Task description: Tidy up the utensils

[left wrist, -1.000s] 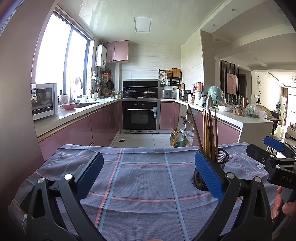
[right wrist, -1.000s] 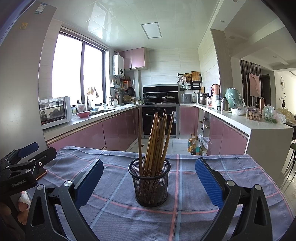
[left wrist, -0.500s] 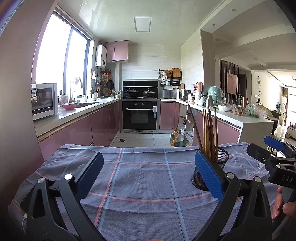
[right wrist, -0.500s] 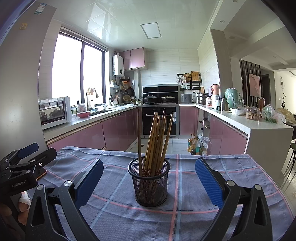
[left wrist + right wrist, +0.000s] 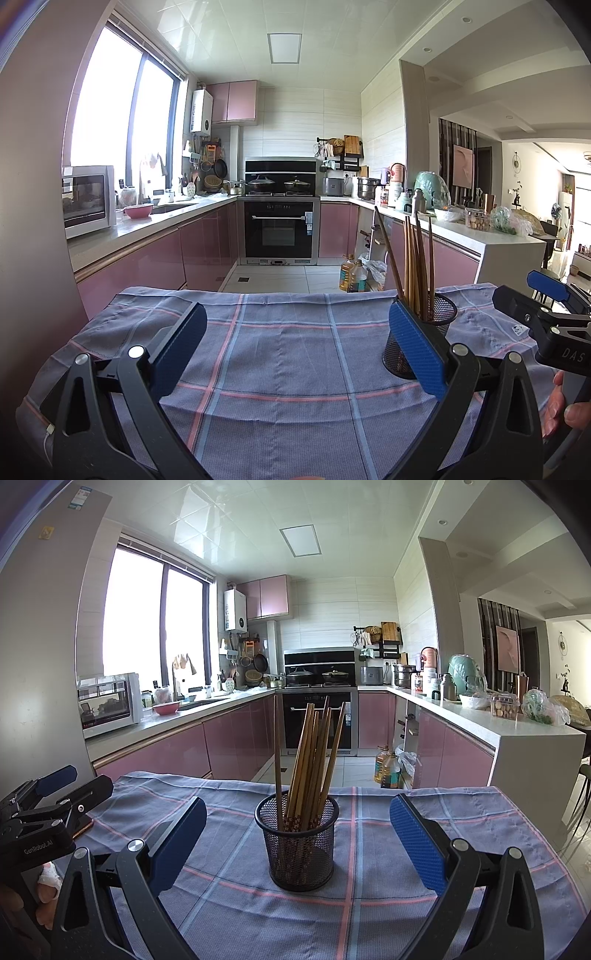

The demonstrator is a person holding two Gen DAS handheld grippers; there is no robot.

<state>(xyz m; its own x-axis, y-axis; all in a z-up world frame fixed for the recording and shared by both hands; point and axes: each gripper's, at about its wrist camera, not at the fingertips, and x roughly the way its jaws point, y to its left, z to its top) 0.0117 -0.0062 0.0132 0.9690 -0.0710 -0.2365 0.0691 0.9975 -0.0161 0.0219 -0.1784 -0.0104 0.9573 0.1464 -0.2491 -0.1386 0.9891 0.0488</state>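
Both grippers held wide open above the checked cloth, nothing gripped.

The right gripper (image 5: pixel 297 843) is spread around the mesh holder (image 5: pixel 300 843) without touching; chopsticks (image 5: pixel 314 760) are stood upright inside it. The left gripper (image 5: pixel 295 349) is kept beside it, over bare cloth (image 5: pixel 288 343) on the surface.

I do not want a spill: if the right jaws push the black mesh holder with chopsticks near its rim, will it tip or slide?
The mesh holder probably tips easily: it is narrow, and the chopsticks stand far above its rim and lean, putting weight high. It looks light, being open wire. On the checked cloth it may drag rather than slide, so a low push seems safer.
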